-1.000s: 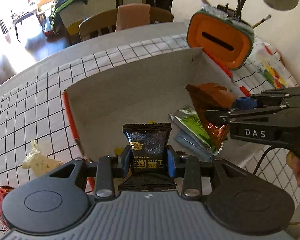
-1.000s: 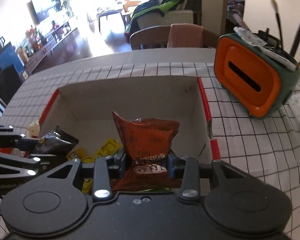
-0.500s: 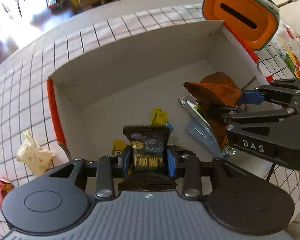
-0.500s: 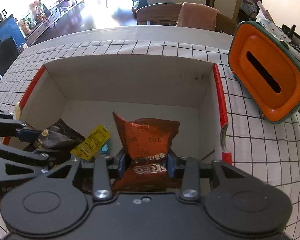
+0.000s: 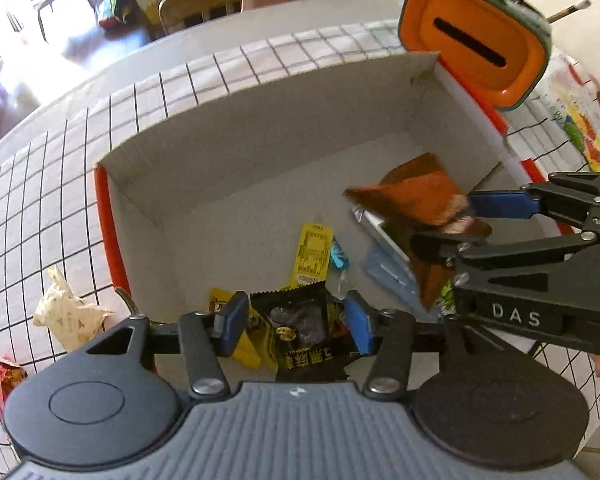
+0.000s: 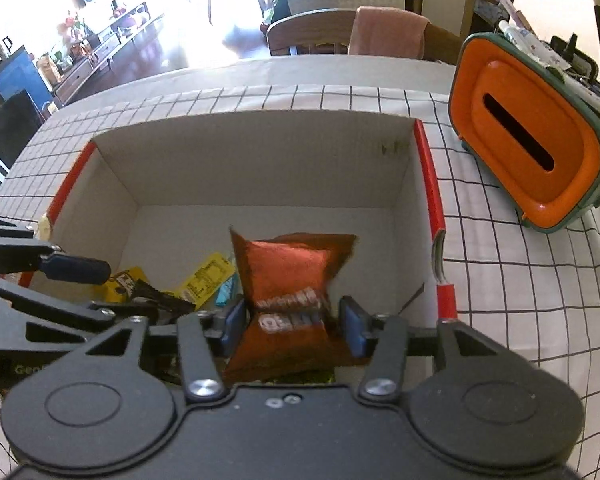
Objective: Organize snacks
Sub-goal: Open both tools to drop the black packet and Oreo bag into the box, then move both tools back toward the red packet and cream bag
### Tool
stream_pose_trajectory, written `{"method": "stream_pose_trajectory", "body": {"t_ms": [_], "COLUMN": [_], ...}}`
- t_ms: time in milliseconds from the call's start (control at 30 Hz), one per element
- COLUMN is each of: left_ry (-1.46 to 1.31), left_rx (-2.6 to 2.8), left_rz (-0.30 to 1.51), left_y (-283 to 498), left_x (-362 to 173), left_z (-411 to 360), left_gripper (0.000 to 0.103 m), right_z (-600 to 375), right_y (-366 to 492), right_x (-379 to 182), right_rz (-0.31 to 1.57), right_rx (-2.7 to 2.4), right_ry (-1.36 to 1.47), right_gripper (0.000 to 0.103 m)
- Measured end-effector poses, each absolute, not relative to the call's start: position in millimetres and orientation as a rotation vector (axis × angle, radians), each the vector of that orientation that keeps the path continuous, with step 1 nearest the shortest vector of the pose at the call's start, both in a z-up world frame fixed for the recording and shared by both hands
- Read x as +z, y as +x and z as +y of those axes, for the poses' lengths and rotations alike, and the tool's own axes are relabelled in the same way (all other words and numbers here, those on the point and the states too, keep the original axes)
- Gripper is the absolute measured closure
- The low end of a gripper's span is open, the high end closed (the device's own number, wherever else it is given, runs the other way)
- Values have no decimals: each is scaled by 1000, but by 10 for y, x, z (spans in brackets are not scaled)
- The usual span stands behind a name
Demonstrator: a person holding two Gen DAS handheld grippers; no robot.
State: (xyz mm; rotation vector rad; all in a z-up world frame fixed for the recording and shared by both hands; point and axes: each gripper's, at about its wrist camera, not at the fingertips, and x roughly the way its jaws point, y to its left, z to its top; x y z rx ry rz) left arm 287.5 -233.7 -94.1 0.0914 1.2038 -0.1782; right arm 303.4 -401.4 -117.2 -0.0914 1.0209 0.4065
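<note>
As pads part, black packet (image 5: 300, 336) between.

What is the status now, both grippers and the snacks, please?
Left gripper open, black packet loose between fingers. Right gripper open around orange packet. Both over the box. Nothing in the way.

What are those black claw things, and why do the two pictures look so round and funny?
Each claw is a gripper that a person holds, one in each hand. A tiny wide-eyed camera sits on each, so each picture looks out along its own two fingers.

The left gripper has its jaws apart around a black snack packet. The right gripper is also open around an orange snack packet. Both hover over a cardboard box on the checked tablecloth. A yellow packet lies inside. An orange holder stands nearby.
</note>
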Motion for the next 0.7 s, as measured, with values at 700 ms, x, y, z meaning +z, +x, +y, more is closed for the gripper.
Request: {"method": "stream_pose_trajectory", "body": {"t_ms": [700], "left_ry": [12], "left_rx": [-163], "left_rz": [911], "left_y": [2250], "left_x": [-340], "left_z": [-1952], "left_gripper": [32], "right_z": [-4084], "right_y": [2507], "right_x": [-504], "right_rz": [858], "right_rx": [500], "right_ry": [2], "right_gripper": [13]}}
